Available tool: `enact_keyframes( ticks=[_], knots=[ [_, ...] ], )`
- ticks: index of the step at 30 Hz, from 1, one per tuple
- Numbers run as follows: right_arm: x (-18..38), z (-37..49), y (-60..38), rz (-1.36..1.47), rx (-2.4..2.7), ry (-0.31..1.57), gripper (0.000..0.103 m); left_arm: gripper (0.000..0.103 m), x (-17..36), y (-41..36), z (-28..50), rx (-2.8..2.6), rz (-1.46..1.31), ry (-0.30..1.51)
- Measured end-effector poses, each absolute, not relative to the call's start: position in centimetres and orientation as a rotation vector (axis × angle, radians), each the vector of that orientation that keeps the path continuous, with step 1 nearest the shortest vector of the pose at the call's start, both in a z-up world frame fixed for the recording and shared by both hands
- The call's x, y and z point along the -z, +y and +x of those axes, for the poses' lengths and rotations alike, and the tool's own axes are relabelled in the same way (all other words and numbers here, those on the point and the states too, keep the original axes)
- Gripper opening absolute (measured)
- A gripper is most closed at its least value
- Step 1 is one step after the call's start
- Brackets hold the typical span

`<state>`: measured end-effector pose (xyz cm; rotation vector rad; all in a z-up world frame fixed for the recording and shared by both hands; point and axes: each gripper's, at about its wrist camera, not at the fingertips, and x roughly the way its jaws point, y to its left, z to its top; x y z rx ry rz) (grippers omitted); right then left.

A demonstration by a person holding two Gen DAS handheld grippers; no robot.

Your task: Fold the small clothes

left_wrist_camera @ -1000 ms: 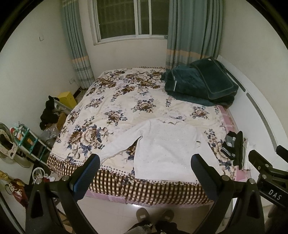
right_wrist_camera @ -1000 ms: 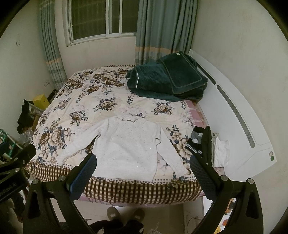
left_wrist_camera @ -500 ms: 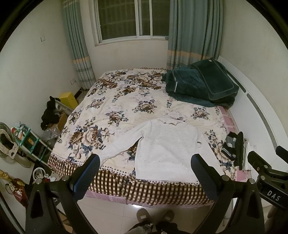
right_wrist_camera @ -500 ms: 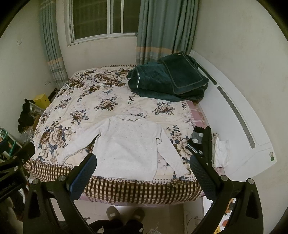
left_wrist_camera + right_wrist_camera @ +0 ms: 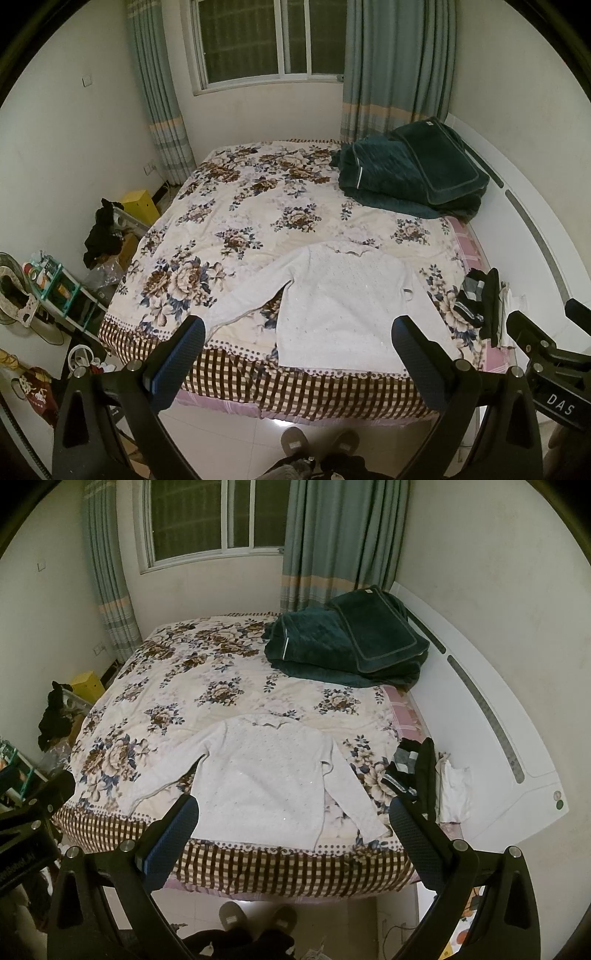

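While both the left gripper [image 5: 297, 338] and right gripper [image 5: 293, 816] hover spread wide and empty, the white long-sleeved knit sweater [image 5: 341, 299] lies flat and unfolded beyond their fingertips, every fold apparently yet to come.

White sweater [image 5: 343, 310]: soft knit, sparkly flecks. Bedspread [image 5: 240, 206]: matt printed cloth. Green blanket [image 5: 406, 177]: plush. Floor [image 5: 229, 439]: glossy tile.

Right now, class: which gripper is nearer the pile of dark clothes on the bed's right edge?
Right. The right gripper hangs just beside the dark clothes; the left gripper sits further left, over the white sweater's hem.
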<state>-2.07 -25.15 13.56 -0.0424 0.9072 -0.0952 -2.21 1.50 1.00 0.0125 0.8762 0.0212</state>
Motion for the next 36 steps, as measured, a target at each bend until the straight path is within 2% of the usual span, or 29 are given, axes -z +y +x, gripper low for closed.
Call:
enact_keyframes(
  ticks=[19, 24, 28, 36],
  knots=[
    [-13.1, -2.1, -25.1, -0.033, 0.099, 0.904, 0.103, 0.103, -0.9, 1.2, -2.5, -0.023, 0.017, 0.874],
    [-11.7, -0.3, -25.8, 0.037, 0.094, 0.896, 0.103, 0.103, -0.7, 1.9, -1.5, -0.072, 0.031, 0.771],
    [-6.9, 2.8, -28.4, 0.121, 0.176, 0.928, 0.103, 0.103, 1.8, 2.3, 1.6, -0.132, 0.084, 0.676],
    [8.1, 7.6, -38.4, 0.313, 0.468, 1.122, 0.103, 0.103, 11.0, 2.3, 9.2, -0.066, 0.111, 0.805]
  ],
)
